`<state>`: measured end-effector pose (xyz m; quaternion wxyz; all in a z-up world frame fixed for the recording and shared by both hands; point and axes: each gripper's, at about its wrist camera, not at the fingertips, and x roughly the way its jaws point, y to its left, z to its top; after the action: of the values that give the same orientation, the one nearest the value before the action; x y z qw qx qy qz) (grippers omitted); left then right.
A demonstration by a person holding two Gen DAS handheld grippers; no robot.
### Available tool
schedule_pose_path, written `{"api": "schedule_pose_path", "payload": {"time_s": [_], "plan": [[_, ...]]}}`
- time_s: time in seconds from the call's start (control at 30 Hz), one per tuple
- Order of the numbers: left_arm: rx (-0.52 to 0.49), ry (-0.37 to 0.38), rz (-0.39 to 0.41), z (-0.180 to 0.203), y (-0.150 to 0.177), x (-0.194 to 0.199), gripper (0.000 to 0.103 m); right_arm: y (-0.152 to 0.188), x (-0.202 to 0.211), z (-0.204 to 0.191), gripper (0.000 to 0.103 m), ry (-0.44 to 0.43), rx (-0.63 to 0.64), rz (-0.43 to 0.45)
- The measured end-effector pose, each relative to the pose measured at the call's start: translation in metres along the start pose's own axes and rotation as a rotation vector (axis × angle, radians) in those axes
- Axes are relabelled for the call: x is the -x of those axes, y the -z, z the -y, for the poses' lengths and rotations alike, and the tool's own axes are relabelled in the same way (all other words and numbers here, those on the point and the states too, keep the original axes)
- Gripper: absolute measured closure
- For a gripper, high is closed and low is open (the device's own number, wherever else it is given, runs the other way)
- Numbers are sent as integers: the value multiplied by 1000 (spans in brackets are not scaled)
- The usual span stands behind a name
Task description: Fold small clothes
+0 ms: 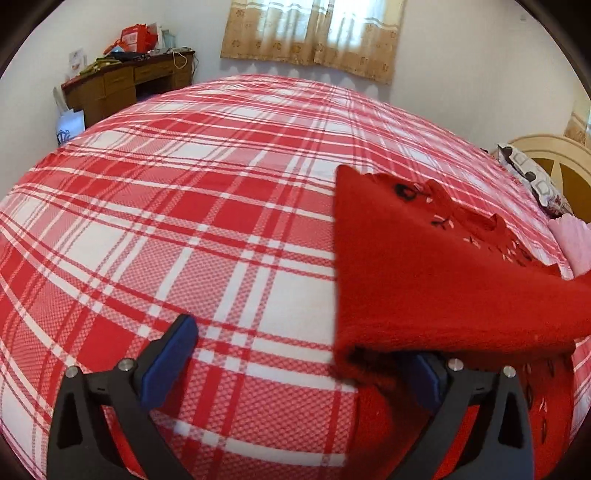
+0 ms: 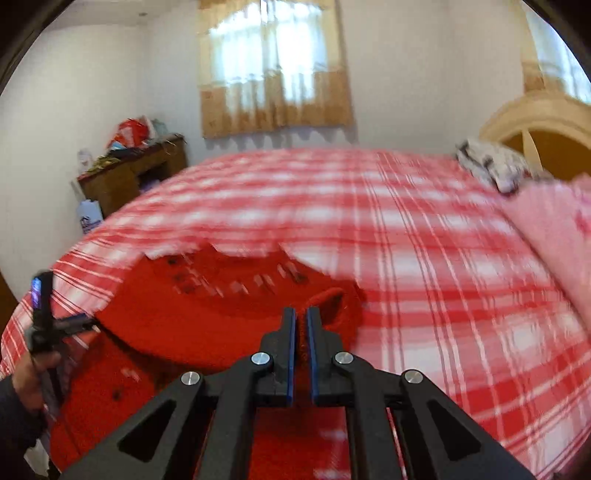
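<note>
A small red knitted garment (image 1: 436,273) with dark and pale stitched marks lies partly lifted over the red-and-white plaid bed (image 1: 207,221). My left gripper (image 1: 303,358) is open; its right finger is tucked under the garment's folded edge and its left finger (image 1: 170,358) is bare. In the right wrist view my right gripper (image 2: 301,332) is shut on a fold of the red garment (image 2: 207,317) and holds it above the bed (image 2: 424,258). The left gripper (image 2: 48,314) and the hand holding it show at the far left.
A pink cloth (image 2: 554,236) and a patterned pillow (image 2: 491,166) lie by the cream headboard (image 2: 535,122) on the right. A cluttered wooden desk (image 1: 125,81) stands by the far wall, under a curtained window (image 1: 314,33).
</note>
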<state>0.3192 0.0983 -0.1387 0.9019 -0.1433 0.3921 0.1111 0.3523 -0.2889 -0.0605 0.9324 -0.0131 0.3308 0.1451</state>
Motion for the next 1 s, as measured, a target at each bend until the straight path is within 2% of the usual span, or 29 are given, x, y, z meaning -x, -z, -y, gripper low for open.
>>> {"api": "schedule_pose_path", "payload": {"time_s": [0.03, 0.2, 0.33, 0.43, 0.47, 0.53, 0.63, 0.73, 0.8, 0.87, 0.9, 0.97, 1.0], "plan": [[0, 4, 0, -1, 1, 1, 0, 12, -9, 6, 98, -5, -13, -40], [-9, 4, -3, -1, 2, 1, 0, 47, -28, 18, 98, 38, -47, -117], [-11, 8, -1, -2, 3, 2, 0, 54, -34, 26, 98, 49, -78, -160], [-13, 11, -1, -2, 5, 4, 0, 55, -38, 40, 96, 50, -145, -203], [-15, 13, -2, -1, 5, 5, 0, 56, -36, 41, 94, 66, -152, -205], [-32, 25, -3, -1, 8, 9, 0, 56, -27, 43, 77, 92, -165, -174], [-46, 58, -3, -8, 21, 23, 0, 48, -22, 36, 75, 32, -161, -144], [-6, 81, 26, -23, 29, 40, 0, 37, -35, 24, 75, -4, -136, -168], [39, 86, 64, -33, 26, 48, 0, 31, -55, 24, 75, -33, -173, -216], [65, 93, 106, -36, 17, 52, 0, 27, -67, 29, 76, -38, -222, -223], [73, 90, 118, -35, 11, 52, 0, 24, -70, 29, 86, -60, -227, -220], [77, 98, 128, -29, 0, 47, 0, 18, -64, 22, 98, -52, -193, -181], [69, 99, 130, -23, -6, 44, 0, 12, -56, 14, 98, -50, -159, -147]]}}
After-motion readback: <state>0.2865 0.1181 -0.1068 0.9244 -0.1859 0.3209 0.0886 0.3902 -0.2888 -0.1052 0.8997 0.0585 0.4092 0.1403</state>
